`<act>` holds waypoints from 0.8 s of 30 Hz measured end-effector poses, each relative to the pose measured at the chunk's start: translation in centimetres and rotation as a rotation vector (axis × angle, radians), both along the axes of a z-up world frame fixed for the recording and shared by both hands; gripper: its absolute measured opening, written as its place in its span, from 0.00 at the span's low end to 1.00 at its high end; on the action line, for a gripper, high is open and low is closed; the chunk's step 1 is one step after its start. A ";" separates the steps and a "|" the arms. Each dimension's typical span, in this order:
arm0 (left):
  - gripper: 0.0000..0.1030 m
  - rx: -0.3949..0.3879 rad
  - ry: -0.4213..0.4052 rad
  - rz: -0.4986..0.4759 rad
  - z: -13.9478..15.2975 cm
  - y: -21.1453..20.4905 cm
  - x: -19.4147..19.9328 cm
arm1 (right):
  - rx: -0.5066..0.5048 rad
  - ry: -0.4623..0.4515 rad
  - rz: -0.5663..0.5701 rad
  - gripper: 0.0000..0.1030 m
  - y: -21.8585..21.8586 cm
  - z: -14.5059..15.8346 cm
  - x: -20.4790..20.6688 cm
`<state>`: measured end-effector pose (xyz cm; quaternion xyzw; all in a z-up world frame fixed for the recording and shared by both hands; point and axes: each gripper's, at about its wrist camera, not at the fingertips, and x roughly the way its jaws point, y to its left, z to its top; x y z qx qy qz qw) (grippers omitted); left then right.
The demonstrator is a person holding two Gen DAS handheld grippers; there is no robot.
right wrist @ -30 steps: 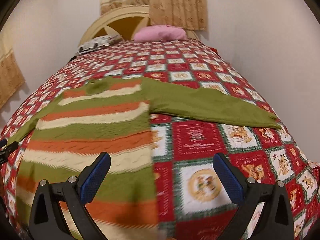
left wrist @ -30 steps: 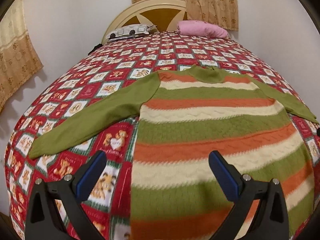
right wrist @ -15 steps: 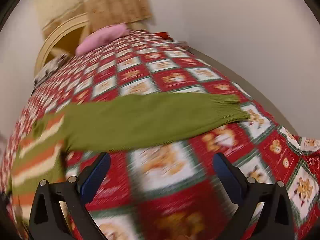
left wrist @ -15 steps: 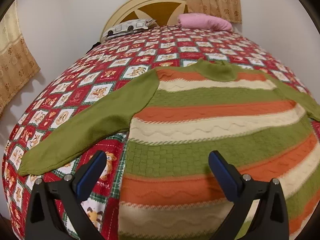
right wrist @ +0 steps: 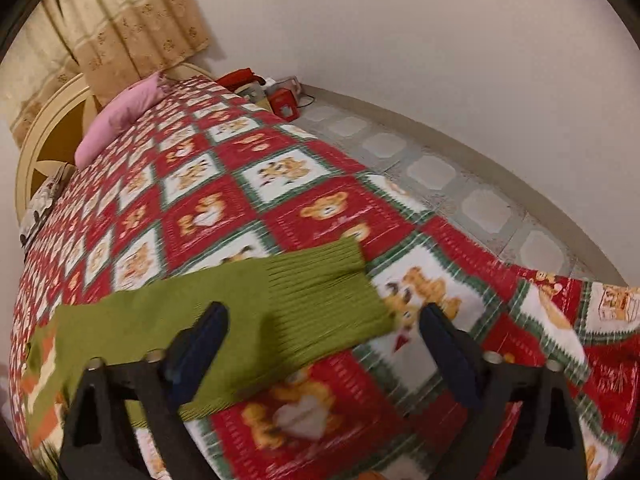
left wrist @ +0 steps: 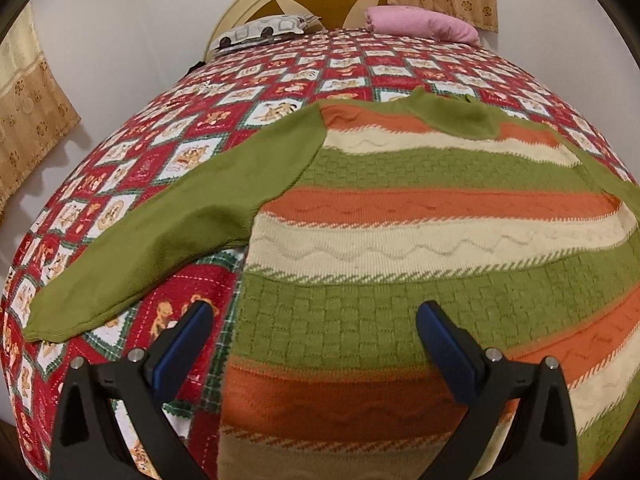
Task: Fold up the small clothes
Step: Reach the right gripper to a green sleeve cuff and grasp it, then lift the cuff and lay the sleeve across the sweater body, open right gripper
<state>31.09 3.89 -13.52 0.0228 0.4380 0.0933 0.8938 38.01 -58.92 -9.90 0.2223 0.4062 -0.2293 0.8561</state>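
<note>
A small knitted sweater point(left wrist: 420, 240) with green, orange and cream stripes lies flat on the bed, neck away from me. Its green left sleeve point(left wrist: 160, 236) stretches out to the left. My left gripper point(left wrist: 314, 322) is open and empty, low over the sweater's left edge. In the right wrist view the green right sleeve point(right wrist: 248, 320) lies across the bedspread, its ribbed cuff point(right wrist: 332, 292) pointing right. My right gripper point(right wrist: 322, 324) is open and empty, just above that cuff.
The bed has a red patchwork bedspread point(left wrist: 132, 160) with bear squares. A pink pillow point(left wrist: 420, 24) and a patterned pillow point(left wrist: 264, 32) lie by the headboard. Tiled floor point(right wrist: 452, 176) and small red items point(right wrist: 282, 100) are beside the bed's right side.
My left gripper has moved forward over the sweater body. My right gripper has swung right and down along the right sleeve to its cuff. Both stay open.
</note>
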 end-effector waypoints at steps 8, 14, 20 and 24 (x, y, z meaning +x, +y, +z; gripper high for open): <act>1.00 -0.053 0.025 0.009 -0.9 0.5 0.5 | 0.012 0.052 0.032 0.66 -1.3 -2.2 1.0; 1.00 -0.170 0.051 0.025 -1.6 1.7 0.7 | 0.060 0.015 0.107 0.13 -0.8 -1.5 1.6; 1.00 -0.172 0.038 0.022 -1.6 1.7 0.6 | 0.053 -0.036 0.148 0.11 1.1 0.9 1.9; 1.00 -0.185 0.030 0.021 -1.5 1.9 0.5 | 0.035 -0.098 0.187 0.11 3.1 4.2 2.4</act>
